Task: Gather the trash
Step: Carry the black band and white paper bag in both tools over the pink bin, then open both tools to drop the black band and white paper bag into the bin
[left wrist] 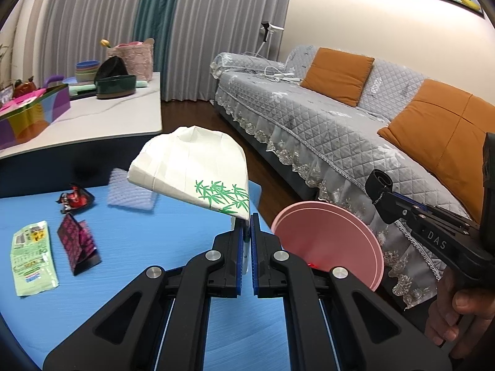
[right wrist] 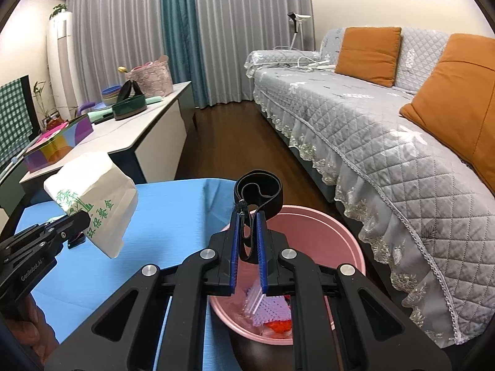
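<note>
My left gripper (left wrist: 246,222) is shut on a white paper bag (left wrist: 198,170) with green bamboo print, held above the blue table (left wrist: 130,247). The bag also shows in the right wrist view (right wrist: 96,204). My right gripper (right wrist: 247,225) is shut on a black strap loop (right wrist: 260,190) and holds it over the pink bin (right wrist: 324,235), which holds wrappers and plastic. The bin stands beside the table in the left wrist view (left wrist: 334,241). On the table lie a green packet (left wrist: 32,259), a dark pink wrapper (left wrist: 79,244), a red-black wrapper (left wrist: 75,199) and a white foam sheet (left wrist: 131,193).
A grey quilted sofa (left wrist: 355,123) with orange cushions (left wrist: 337,74) runs along the right. A white side table (left wrist: 108,114) behind holds bowls, a basket and a colourful box. Dark wood floor (right wrist: 247,136) lies between them.
</note>
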The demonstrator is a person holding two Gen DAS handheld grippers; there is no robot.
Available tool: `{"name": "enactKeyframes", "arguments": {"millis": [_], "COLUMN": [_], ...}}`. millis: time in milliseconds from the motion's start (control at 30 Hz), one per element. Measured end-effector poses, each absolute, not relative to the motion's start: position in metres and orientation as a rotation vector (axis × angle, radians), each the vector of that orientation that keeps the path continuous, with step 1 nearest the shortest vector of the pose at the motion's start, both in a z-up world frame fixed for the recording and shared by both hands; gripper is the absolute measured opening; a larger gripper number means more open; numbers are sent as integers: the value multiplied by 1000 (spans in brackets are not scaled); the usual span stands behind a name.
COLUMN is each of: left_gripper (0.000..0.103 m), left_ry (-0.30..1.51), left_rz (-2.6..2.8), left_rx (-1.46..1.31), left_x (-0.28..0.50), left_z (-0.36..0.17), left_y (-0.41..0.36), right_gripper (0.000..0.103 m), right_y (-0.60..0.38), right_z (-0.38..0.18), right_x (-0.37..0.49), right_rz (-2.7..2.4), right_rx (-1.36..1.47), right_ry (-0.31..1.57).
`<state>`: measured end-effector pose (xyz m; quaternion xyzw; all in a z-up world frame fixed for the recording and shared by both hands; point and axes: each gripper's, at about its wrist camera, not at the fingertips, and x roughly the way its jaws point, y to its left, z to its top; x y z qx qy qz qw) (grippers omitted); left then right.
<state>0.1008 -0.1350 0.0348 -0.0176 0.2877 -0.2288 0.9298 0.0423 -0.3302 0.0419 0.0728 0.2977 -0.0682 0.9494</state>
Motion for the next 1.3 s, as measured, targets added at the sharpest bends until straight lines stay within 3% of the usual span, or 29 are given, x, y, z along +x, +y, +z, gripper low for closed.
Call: {"name": "enactKeyframes", "arguments": {"millis": [1300], "left_gripper": [4], "left_ry": [609], "left_rz": [-590], "left_rx": [2], "left_x": [119], "left_z": [17], "left_y": [-192], "right_gripper": [11], "right_y": [-367], "right_z": [9], "right_x": [62], "right_rz": [-229], "right_rx": [160], "right_ry": [660]}}
